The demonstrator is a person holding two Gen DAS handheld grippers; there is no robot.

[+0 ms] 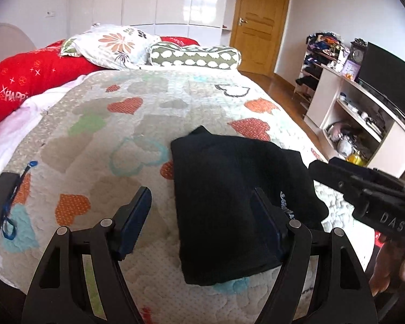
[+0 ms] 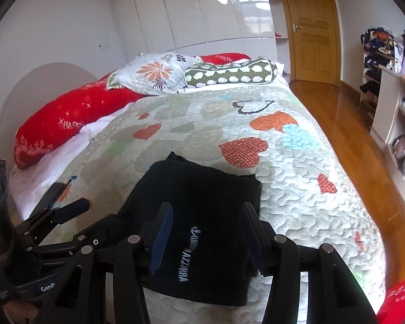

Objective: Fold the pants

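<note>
The black pants (image 1: 229,202) lie folded into a compact rectangle on the heart-patterned quilt (image 1: 148,108). White lettering shows on the top layer in the right wrist view (image 2: 202,221). My left gripper (image 1: 202,205) is open and empty, just above the pants' left edge, one finger on each side of that edge. My right gripper (image 2: 208,216) is open and empty above the pants' near end. The right gripper also shows at the right of the left wrist view (image 1: 364,189). The left gripper shows at the lower left of the right wrist view (image 2: 67,210).
A black phone-like object with a blue strap (image 1: 2,205) lies on the quilt at left. Red, floral and green pillows (image 1: 116,43) sit at the bed's head. Wooden floor (image 2: 345,140), a shelf unit (image 1: 364,113) and a door (image 1: 259,21) are to the right.
</note>
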